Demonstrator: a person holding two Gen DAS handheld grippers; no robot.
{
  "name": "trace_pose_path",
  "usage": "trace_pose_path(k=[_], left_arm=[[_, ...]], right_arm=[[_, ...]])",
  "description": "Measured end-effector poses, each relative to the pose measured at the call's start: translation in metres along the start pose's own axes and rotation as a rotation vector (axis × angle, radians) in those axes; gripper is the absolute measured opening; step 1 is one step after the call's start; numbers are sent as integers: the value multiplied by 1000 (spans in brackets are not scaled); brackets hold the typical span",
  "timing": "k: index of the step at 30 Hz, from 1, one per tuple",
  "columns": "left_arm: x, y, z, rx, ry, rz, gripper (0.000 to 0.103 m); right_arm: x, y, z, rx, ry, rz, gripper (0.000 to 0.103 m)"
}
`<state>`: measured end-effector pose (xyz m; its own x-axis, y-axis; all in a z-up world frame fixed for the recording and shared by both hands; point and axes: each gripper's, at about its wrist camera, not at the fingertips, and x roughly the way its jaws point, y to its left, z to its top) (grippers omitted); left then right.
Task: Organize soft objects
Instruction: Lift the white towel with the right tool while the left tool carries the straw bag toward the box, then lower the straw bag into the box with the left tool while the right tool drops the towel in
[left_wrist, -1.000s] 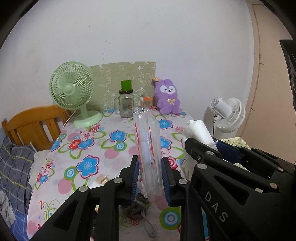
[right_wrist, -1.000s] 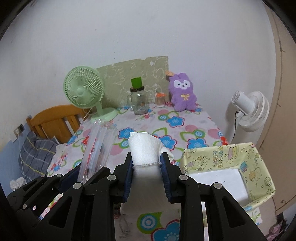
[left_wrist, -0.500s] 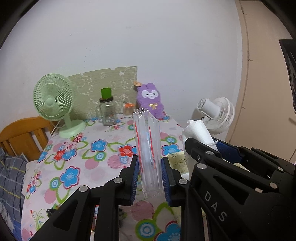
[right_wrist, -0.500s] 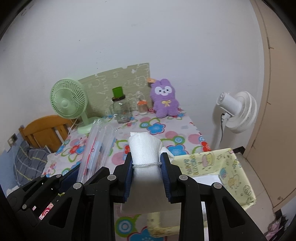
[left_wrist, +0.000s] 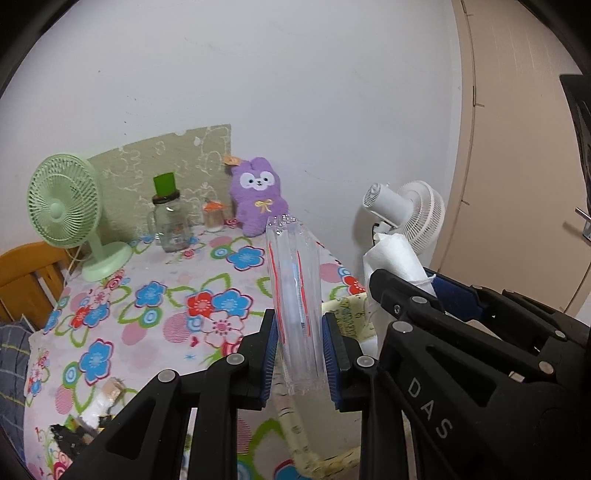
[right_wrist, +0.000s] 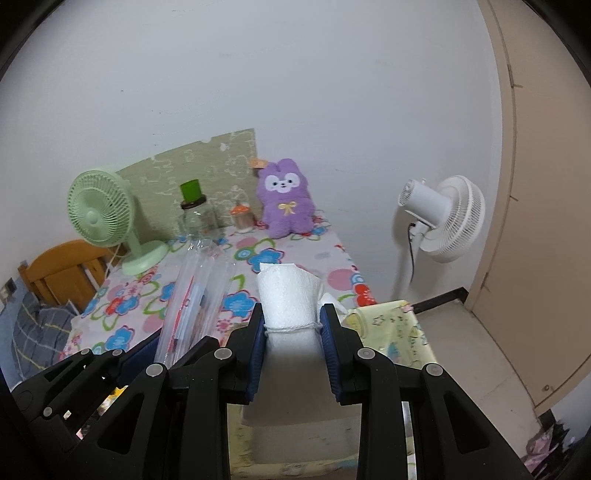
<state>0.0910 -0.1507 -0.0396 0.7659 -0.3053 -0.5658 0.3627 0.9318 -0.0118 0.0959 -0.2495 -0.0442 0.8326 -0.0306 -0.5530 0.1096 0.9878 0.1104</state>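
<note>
Table (left_wrist: 155, 317) under a flowered cloth fills the left of both views in front of you, its far edge against the white wall. Off its right end a white standing fan (right_wrist: 448, 218) sits on the floor by a beige door. At the back left of the table you have a green desk fan (left_wrist: 64, 216), with a wooden chair (right_wrist: 61, 273) behind the table's left edge. Right below your grippers is a yellow patterned fabric bin (right_wrist: 397, 328), open at the top, hard against the table's near right edge; its pale inside shows under both tools. A purple plush rabbit (right_wrist: 286, 206) sits upright at the back of the table against the wall, with a glass jar with a green lid (left_wrist: 170, 218) and a small orange-capped jar (left_wrist: 213, 218) to its left. Your right gripper (right_wrist: 291, 343) has its blue pads clamped on a white rolled cloth (right_wrist: 290, 299) tied with thread, held upright above the bin. Your left gripper (left_wrist: 299, 350) is closed as narrow as it goes on a clear plastic pouch with red lines (left_wrist: 295, 295), standing up between the pads, over the near edge of the bin, just beside the cloth roll
</note>
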Motion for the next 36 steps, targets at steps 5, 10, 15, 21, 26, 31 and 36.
trace_pose_path(k=[5, 10, 15, 21, 26, 31, 36], left_arm=[[17, -13, -5, -5, 40, -4, 23], [35, -21, -12, -3, 88, 3, 23], [47, -26, -17, 1, 124, 12, 29], [57, -28, -19, 6, 156, 36, 55], [61, -28, -17, 8, 168, 51, 69], [65, -29, -17, 16, 183, 37, 76], [63, -31, -16, 30, 180, 34, 82]], right_arm=[[12, -17, -5, 12, 22, -21, 32], [28, -31, -14, 30, 59, -30, 32], [41, -40, -22, 46, 95, -35, 32], [51, -47, -26, 46, 102, -38, 32], [56, -51, -26, 60, 111, -36, 32], [59, -52, -25, 57, 115, -29, 39], [59, -50, -24, 43, 118, -12, 54]])
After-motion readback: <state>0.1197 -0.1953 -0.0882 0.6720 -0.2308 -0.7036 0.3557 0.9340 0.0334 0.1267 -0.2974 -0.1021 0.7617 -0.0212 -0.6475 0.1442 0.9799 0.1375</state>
